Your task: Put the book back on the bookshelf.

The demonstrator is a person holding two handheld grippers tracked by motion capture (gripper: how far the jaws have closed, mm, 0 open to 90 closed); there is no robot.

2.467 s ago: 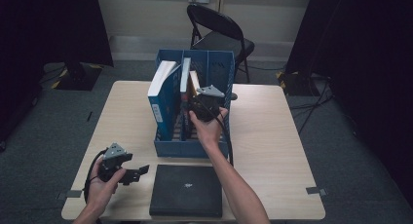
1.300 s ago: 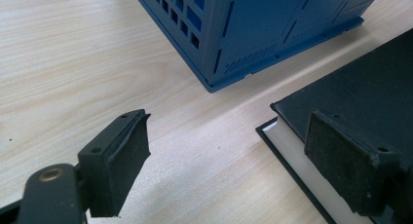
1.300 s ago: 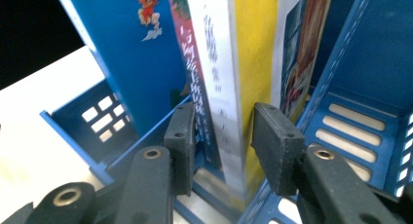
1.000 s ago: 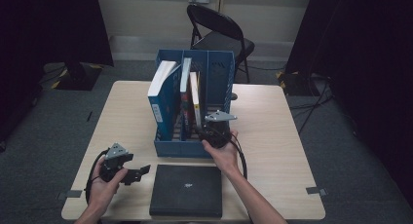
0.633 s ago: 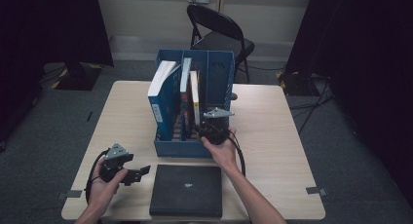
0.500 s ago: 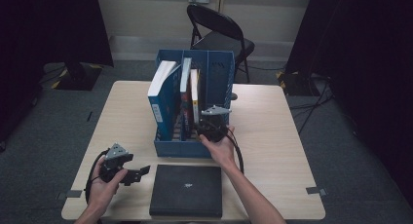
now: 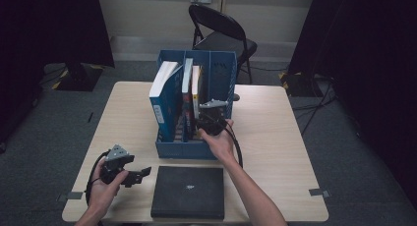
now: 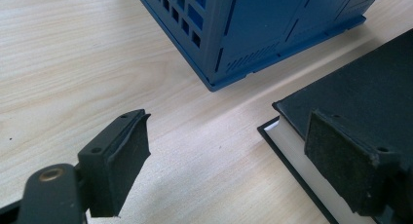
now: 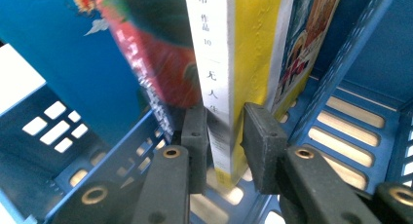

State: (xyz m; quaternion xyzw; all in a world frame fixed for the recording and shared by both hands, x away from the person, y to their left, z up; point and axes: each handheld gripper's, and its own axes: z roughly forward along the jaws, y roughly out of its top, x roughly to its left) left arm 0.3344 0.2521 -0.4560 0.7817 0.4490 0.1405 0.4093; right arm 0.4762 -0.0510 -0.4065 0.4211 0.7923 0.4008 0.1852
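Note:
A blue file rack (image 7: 187, 150) stands mid-table with three upright books. My right gripper (image 7: 201, 123) reaches into its near end, beside the rightmost book (image 7: 195, 88). In the right gripper view its jaws have just been closing, and my right gripper (image 9: 225, 141) is shut on the lower spine of that white-and-yellow book (image 9: 234, 48). A red-covered book (image 9: 156, 63) leans to its left. My left gripper (image 7: 140, 174) rests low at the front left, open. In the left gripper view, my left gripper (image 8: 234, 165) holds nothing, next to the corner of a flat black book (image 8: 360, 87).
The black book (image 7: 188, 191) lies flat at the table's front edge, just before the rack. The rack's corner (image 8: 272, 29) is close ahead of the left jaws. A black folding chair (image 7: 221, 34) stands behind the table. Bare wood lies to the right of the rack.
The right hand drew back from over the rack, then shifted slightly left and in toward the books, where its jaws narrowed onto the rightmost book. The left hand has stayed put.

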